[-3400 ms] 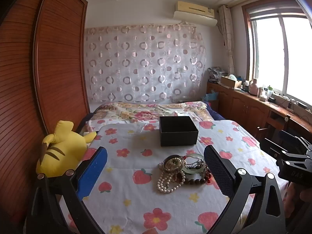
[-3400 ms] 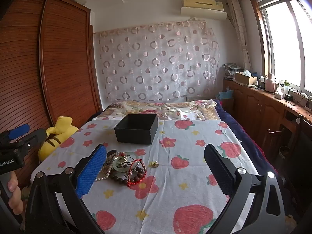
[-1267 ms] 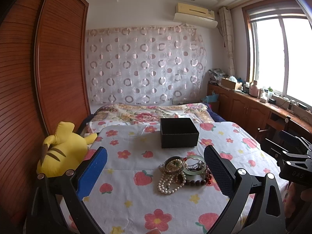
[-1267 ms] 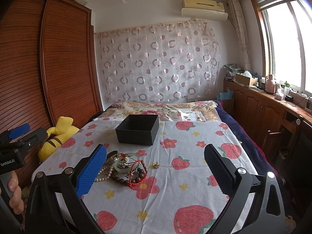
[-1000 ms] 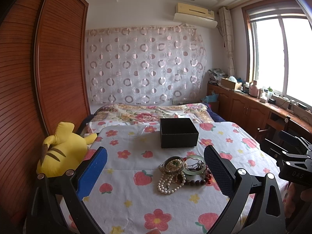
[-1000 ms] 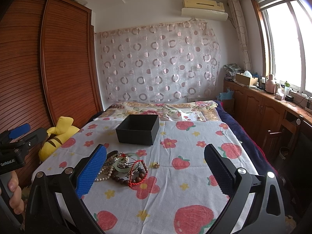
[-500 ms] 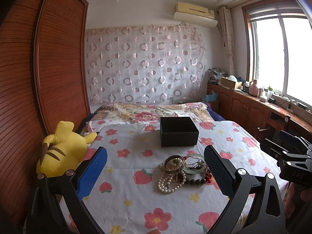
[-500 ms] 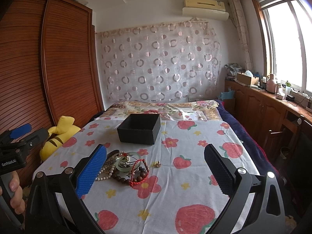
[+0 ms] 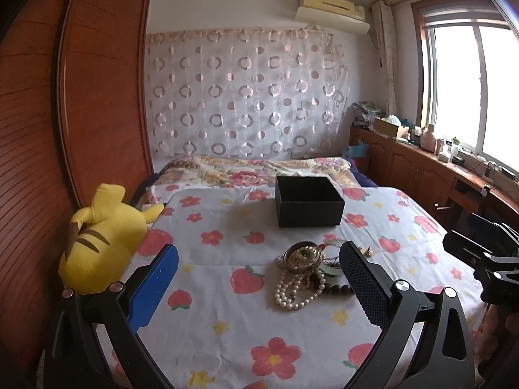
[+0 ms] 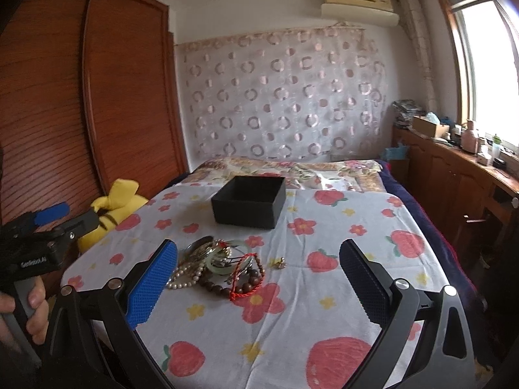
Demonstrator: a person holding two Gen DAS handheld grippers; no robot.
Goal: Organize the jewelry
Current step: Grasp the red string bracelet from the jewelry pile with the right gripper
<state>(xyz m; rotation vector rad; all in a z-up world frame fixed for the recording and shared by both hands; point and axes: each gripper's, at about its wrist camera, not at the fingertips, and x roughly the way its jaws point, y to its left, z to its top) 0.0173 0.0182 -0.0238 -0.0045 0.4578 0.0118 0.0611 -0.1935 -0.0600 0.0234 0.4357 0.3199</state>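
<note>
A pile of jewelry (image 9: 303,270) lies on the flowered bedspread: a pearl necklace (image 9: 293,293), dark wooden beads, a green bangle and a round metal piece. In the right wrist view the pile (image 10: 217,267) includes a red cord bracelet (image 10: 241,275), and a small gold piece (image 10: 279,262) lies apart to its right. An open black box (image 9: 308,206) (image 10: 249,206) stands behind the pile. My left gripper (image 9: 259,278) is open and empty, held above the bed in front of the pile. My right gripper (image 10: 258,277) is open and empty, also short of the pile.
A yellow plush toy (image 9: 100,236) lies at the bed's left edge by the wooden wardrobe (image 9: 65,129). A folded floral quilt (image 9: 253,170) lies behind the box. Wooden cabinets (image 9: 421,175) run along the right under the window.
Both grippers have drifted slightly forward toward the pile and stay open. The jewelry and box have not moved.
</note>
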